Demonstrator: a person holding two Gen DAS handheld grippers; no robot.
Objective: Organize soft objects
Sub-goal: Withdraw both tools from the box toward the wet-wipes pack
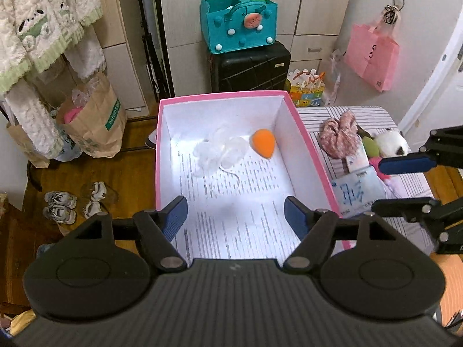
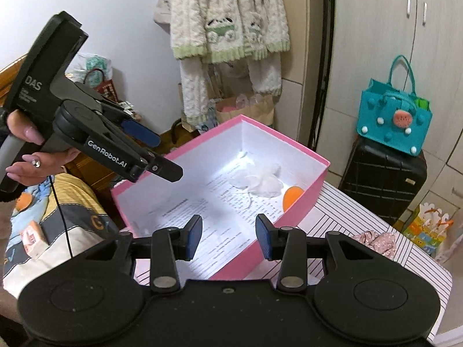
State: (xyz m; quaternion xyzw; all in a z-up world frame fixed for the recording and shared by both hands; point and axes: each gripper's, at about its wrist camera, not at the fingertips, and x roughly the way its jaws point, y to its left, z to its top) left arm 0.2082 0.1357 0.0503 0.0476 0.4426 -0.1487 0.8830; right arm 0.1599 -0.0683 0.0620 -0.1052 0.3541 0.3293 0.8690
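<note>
A pink box (image 1: 222,96) with a white inside stands on a striped table (image 1: 324,150). In it lie an orange sponge (image 1: 262,144) and a white sheer pouch (image 1: 220,151). Above its near end my left gripper (image 1: 235,217) stands open with nothing between its pads. On the table to the right of the box lie a pink scrunchie (image 1: 340,134), a panda plush (image 1: 392,143) and a tissue packet (image 1: 357,195). Over these hangs my right gripper (image 1: 377,185), open and empty. In the right wrist view the right gripper (image 2: 228,237) is above the box (image 2: 303,202), the sponge (image 2: 292,196) and the pouch (image 2: 260,182). The left gripper (image 2: 170,157) is held in a hand (image 2: 26,133).
A teal felt bag (image 1: 240,26) sits on a black suitcase (image 1: 251,68) behind the box. Brown paper bags (image 1: 92,124) and shoes (image 1: 60,205) are on the wooden floor at the left, under a hanging fleece garment (image 1: 43,29). A pink bag (image 1: 373,55) hangs at the right.
</note>
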